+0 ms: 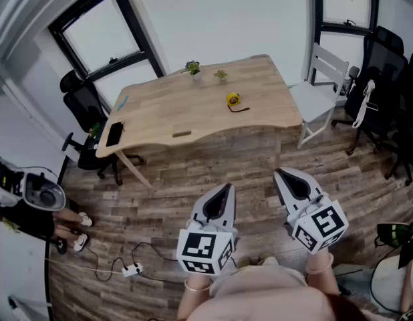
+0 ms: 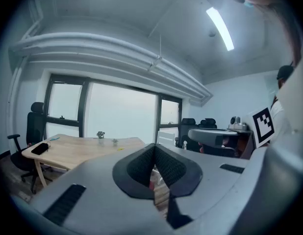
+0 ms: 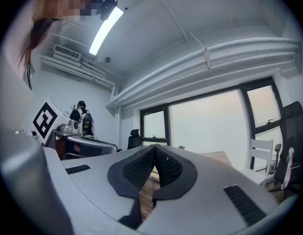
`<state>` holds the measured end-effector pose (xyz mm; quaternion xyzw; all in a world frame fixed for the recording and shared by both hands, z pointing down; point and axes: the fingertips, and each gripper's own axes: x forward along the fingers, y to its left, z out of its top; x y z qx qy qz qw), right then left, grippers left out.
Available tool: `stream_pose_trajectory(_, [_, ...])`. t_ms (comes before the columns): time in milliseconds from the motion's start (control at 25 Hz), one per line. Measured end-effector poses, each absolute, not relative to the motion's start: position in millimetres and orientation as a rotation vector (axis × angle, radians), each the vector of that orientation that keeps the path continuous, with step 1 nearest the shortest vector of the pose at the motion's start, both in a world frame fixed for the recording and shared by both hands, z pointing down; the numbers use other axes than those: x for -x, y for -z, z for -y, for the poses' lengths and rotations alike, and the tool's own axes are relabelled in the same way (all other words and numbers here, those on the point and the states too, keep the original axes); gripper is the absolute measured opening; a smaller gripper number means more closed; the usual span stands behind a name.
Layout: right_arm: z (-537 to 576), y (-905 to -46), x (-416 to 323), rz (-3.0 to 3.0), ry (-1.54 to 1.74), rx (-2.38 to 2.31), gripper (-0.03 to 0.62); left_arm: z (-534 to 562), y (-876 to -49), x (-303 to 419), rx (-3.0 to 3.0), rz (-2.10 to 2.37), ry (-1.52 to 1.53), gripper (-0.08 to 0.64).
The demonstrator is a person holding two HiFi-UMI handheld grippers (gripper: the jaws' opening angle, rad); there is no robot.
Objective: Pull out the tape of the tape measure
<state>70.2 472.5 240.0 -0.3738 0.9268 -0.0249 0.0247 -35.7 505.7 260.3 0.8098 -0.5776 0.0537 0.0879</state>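
Observation:
A yellow tape measure (image 1: 234,100) with a short black strap lies on the wooden table (image 1: 193,109), right of its middle. My left gripper (image 1: 225,188) and right gripper (image 1: 279,174) hang side by side over the plank floor, well short of the table's near edge. Both are shut with nothing between their pads. In the left gripper view the jaws (image 2: 154,156) meet at the tips, and the table (image 2: 83,148) shows far off at the left. The right gripper view shows the closed jaws (image 3: 154,156) against the windows.
Two small potted plants (image 1: 193,67) stand at the table's far edge, and a black phone (image 1: 114,134) lies at its left end. A white chair (image 1: 320,92) stands right of the table, black office chairs (image 1: 83,109) left and right. A power strip with cable (image 1: 131,269) lies on the floor.

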Motion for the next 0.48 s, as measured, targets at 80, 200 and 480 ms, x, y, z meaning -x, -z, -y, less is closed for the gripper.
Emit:
stream_pose_trajectory(80, [-470.0,-240.8,-72.4,-2.873,0.084,1.153,-0.002,-503.2,-260.7,33.1,-2.405,1.722,-0.156,-0.002])
stream_pose_trajectory(200, [-467.4,-242.3,-76.7,-2.874,0.085,1.15,-0.002,-499.8,-261.1,28.7,-2.404,1.726,-0.152,-0.002])
stream_pose_trajectory(480, [-458.8,-247.7,-93.9,-2.84,0.103,1.198,-0.002,-493.9,-266.4,19.4,-2.385,1.733,-0.15,-0.002])
